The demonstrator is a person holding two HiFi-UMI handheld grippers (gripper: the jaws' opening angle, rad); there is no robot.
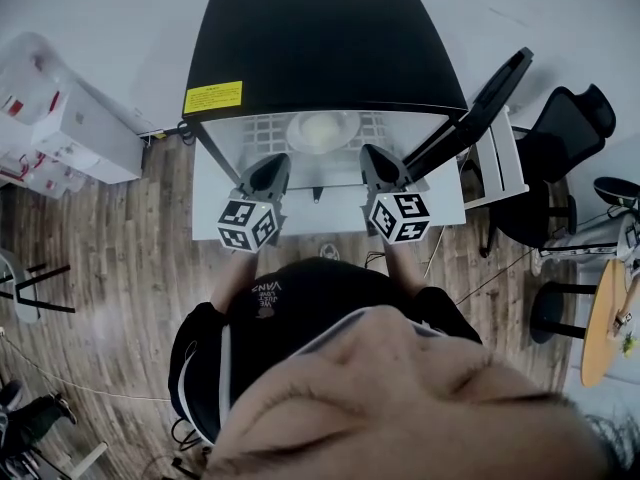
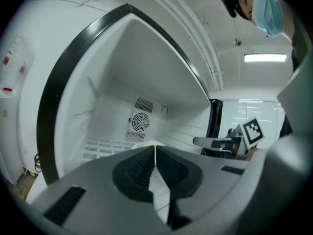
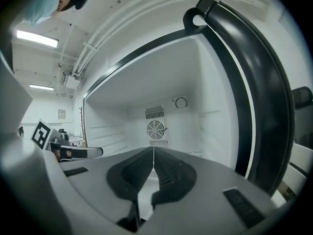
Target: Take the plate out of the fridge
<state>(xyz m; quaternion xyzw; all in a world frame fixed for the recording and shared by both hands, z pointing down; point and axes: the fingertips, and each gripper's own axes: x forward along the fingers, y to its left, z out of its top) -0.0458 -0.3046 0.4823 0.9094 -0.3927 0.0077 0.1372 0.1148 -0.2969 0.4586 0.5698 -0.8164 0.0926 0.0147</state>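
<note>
A white plate (image 1: 322, 130) lies on the wire shelf inside the open black-topped fridge (image 1: 320, 43). In front of the opening, my left gripper (image 1: 275, 164) and right gripper (image 1: 372, 154) are held side by side, pointing in at the plate and short of it. Both are shut and empty. In the left gripper view the shut left gripper (image 2: 155, 148) hides all but a sliver of the plate (image 2: 145, 144), and the right gripper (image 2: 220, 142) shows beside it. In the right gripper view the shut right gripper (image 3: 153, 149) faces the fridge's back wall and its fan (image 3: 156, 129); no plate shows there.
The fridge door (image 1: 482, 103) stands swung open to the right. White boxes (image 1: 75, 123) stand at the left on the wooden floor. A black office chair (image 1: 560, 143) and a round wooden table (image 1: 603, 323) are at the right.
</note>
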